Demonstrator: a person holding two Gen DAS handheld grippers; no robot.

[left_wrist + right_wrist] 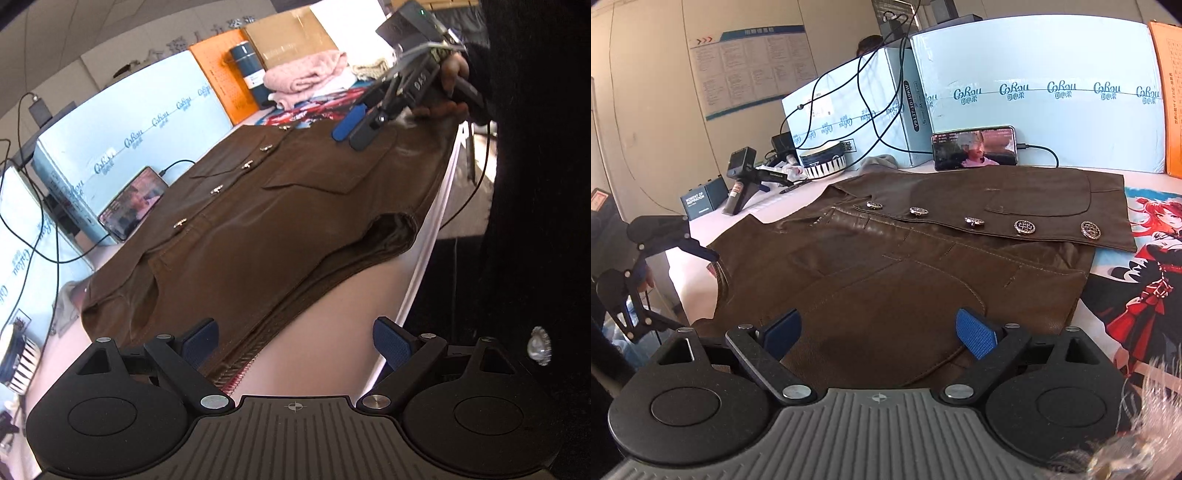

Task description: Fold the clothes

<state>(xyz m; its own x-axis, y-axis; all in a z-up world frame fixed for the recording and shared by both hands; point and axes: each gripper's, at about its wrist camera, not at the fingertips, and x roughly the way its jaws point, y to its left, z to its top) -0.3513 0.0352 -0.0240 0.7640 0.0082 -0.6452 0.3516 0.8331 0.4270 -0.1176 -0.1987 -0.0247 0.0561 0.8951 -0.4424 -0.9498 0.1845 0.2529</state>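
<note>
Brown leather vest (923,258) lay flat, buttoned, on the white bench (332,332), not yet folded. My left tongs (295,341) were wide open and empty at its armhole edge; my right tongs (879,332) were wide open over the hem pocket, empty. I judged the next move was pinching both near edges for the first fold.

Brown leather vest (923,266) with silver buttons (1024,226) ahead of blue-padded black right gripper (882,332); beyond, pale blue boxes (1034,66); rightward, red-and-black anime print (1152,280).
</note>
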